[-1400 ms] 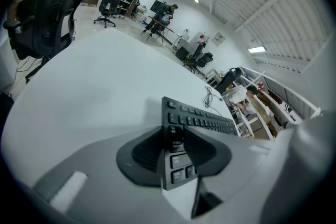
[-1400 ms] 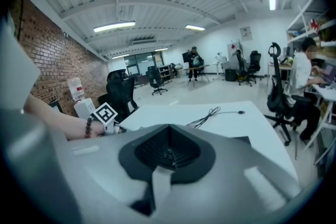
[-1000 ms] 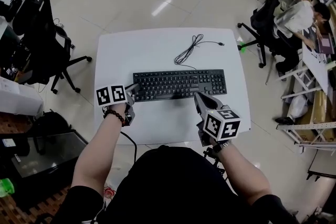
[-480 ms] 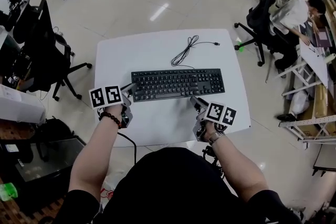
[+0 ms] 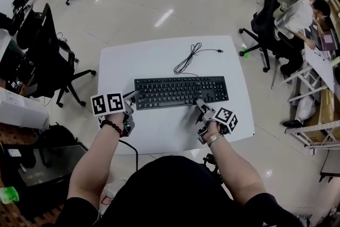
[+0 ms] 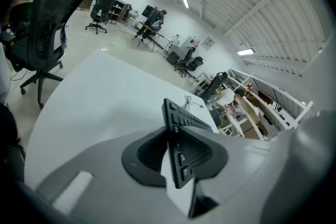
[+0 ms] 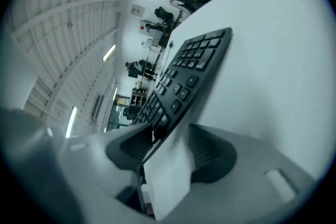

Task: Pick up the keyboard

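Note:
A black keyboard [image 5: 180, 92] lies across the middle of the white table [image 5: 154, 56], and its cable [image 5: 188, 55] curls away behind it. My left gripper [image 5: 133, 97] is at the keyboard's left end. In the left gripper view the keyboard [image 6: 181, 126] stands edge-on between the pads, with the left gripper [image 6: 176, 157] shut on it. My right gripper [image 5: 201, 107] sits low at the keyboard's front edge, right of centre. Its jaws are opening. In the right gripper view the keyboard's [image 7: 189, 71] near edge reaches in beside one pad, and the right gripper [image 7: 170, 150] shows bare table in its gap.
Black office chairs stand on the tiled floor at the left [image 5: 45, 45] and right [image 5: 265, 18]. A person [image 5: 303, 13] sits at a cluttered desk at the far right. The table's front edge is close to my body.
My right gripper has rolled over, sunk to the table at the keyboard's front edge, and opened its jaws. My left gripper has stayed at the keyboard's left end.

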A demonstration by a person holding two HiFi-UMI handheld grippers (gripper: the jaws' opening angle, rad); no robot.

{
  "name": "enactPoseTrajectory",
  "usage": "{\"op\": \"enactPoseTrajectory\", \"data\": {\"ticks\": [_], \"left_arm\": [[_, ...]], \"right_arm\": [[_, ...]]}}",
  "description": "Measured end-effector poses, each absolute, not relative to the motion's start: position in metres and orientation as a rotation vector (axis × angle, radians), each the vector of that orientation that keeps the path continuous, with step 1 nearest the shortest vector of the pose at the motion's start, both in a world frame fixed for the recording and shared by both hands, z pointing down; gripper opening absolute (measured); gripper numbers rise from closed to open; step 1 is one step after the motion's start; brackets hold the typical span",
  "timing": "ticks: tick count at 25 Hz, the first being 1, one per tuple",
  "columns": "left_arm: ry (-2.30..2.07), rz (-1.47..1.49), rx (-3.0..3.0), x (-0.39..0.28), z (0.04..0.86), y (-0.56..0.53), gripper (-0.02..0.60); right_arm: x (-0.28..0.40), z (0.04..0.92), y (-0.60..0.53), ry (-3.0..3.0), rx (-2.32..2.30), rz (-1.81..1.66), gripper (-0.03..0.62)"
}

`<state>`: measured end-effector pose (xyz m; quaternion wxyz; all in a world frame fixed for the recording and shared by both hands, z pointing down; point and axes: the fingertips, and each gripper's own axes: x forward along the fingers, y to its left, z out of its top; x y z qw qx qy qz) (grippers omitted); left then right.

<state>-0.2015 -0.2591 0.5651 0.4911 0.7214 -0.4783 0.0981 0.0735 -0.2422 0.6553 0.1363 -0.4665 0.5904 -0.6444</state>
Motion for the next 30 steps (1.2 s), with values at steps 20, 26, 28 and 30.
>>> {"op": "enactPoseTrajectory", "data": {"ticks": [20,26,28,30], "left_arm": [[-1.157,0.177,1.734,-0.201,0.571,-0.255,0.084],[-1.152,0.075,1.774,-0.208,0.554,-0.256,0.084],[-1.144,0.031,1.79,-0.21,0.547,-0.255,0.084],[-1.138,-0.01,1.811,-0.211,0.538,-0.254,0.084]], "right_arm": [[0.089,0.632,-0.274,1.771,-1.282,-1.65,0.137],[0.084,0.588,-0.273,1.901,-1.279,-1.545,0.133],[0.083,0.571,-0.273,1.942,-1.285,-1.504,0.133],[0.082,0.55,-0.273,1.986,-1.276,-1.447,0.13]]}}
